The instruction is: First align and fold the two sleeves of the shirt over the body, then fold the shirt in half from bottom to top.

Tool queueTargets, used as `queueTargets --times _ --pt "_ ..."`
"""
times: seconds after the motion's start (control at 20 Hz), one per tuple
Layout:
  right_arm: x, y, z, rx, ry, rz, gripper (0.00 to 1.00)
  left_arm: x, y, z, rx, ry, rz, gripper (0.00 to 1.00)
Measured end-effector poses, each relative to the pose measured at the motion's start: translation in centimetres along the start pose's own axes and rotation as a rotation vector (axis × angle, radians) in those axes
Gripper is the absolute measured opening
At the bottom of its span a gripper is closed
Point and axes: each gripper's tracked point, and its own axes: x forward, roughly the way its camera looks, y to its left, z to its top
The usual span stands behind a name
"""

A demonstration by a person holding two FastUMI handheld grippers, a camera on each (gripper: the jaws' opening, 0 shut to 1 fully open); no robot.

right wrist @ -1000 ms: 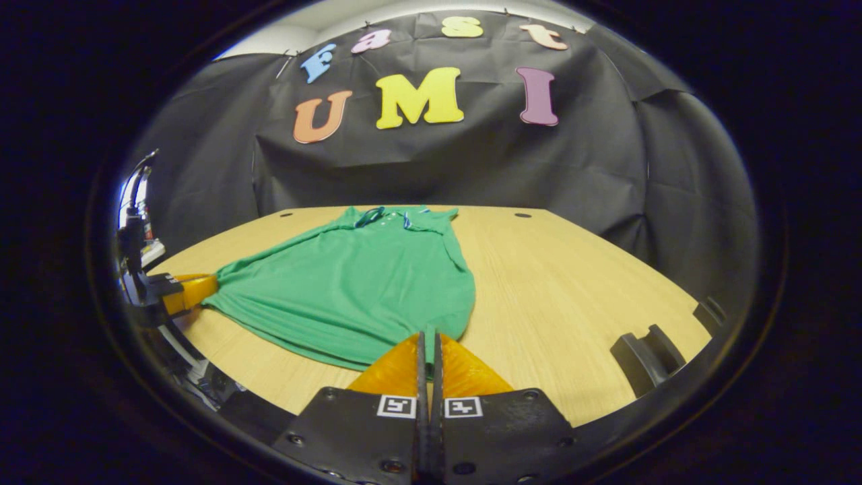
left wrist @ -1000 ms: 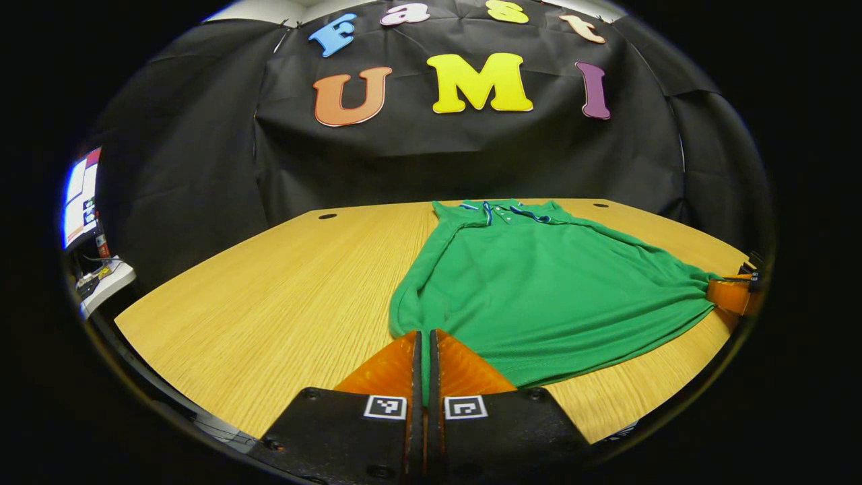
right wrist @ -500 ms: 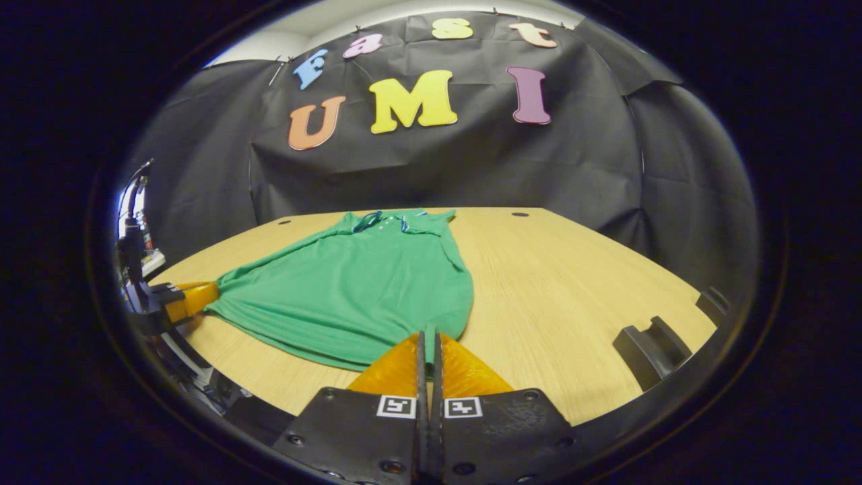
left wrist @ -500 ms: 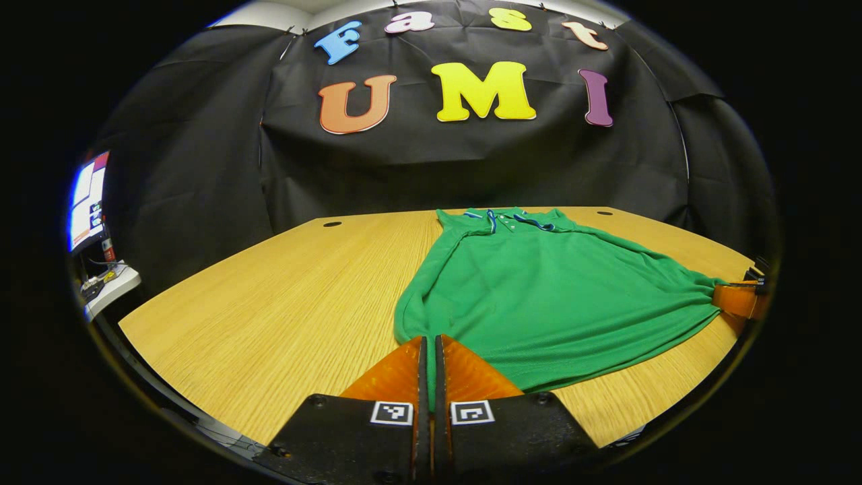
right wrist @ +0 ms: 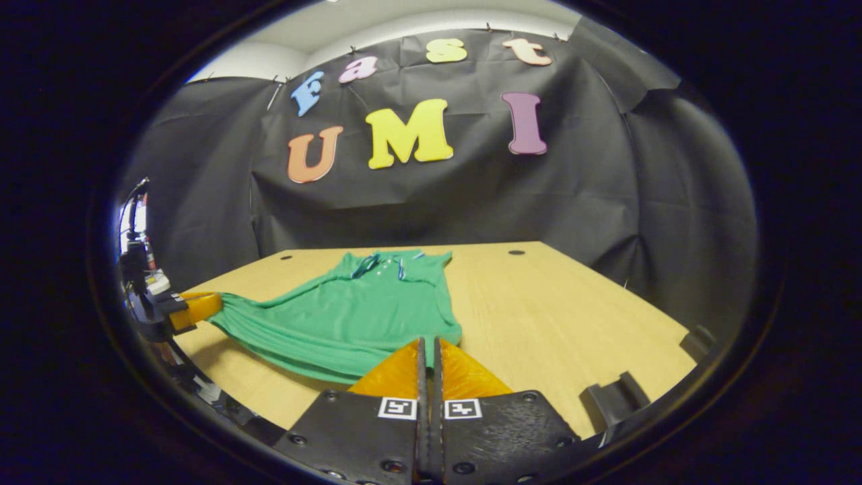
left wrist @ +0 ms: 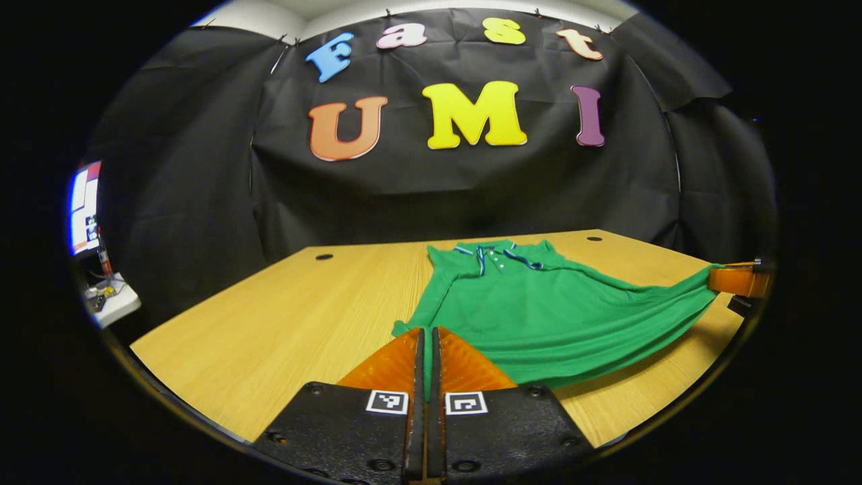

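Left gripper view: shirt (left wrist: 539,316) collar toward wall.

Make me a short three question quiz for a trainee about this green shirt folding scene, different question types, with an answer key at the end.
1. True or false: the left gripper is shut on the bottom hem of the green polo shirt.
2. Multiple choice: where does the shirt's striped collar lie? A) at the far end of the light wooden table, toward the black cloth wall; B) at the near edge, by the grippers; C) hanging off the table's side.
3. Fill in: the right gripper pinches the shirt's other bottom ______, so the hem hangs stretched between the two grippers, off the table.

Key: 1 true; 2 A; 3 corner.
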Motion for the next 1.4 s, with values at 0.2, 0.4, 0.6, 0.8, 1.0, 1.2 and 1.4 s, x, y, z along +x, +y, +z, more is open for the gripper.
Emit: queueTargets --times 0.2,0.4,0.6,0.8,1.0,1.2,1.4 --pt "2.8 0.1 4.5 -0.018 -0.067 -0.01 0.02 2.5 -0.6 4.9 -0.015 -0.085 -0.014 0.07" --pt "7.3 1.3 9.6 -0.043 -0.12 0.011 0.0 6.7 0.1 7.9 -0.02 -0.121 0.018 0.07" --pt "12.7 2.2 15.0 -0.082 -0.186 0.01 0.0 12.6 0.7 10.7 -0.05 -0.13 0.02 0.07" --pt "19.2 1.8 19.3 -0.037 -0.197 -0.015 0.0 19.2 0.8 13.8 -0.072 -0.14 0.019 0.07" --pt "25.7 0.7 22.6 -0.019 -0.204 -0.052 0.0 25.4 0.5 16.8 -0.063 -0.15 0.011 0.08" --pt "32.6 -0.4 23.6 0.043 -0.186 -0.074 0.0 31.0 0.5 18.9 -0.066 -0.173 0.004 0.07" --pt "39.8 -1.3 22.8 0.039 -0.167 -0.089 0.01 36.2 1.1 17.5 -0.099 -0.151 -0.009 0.08"
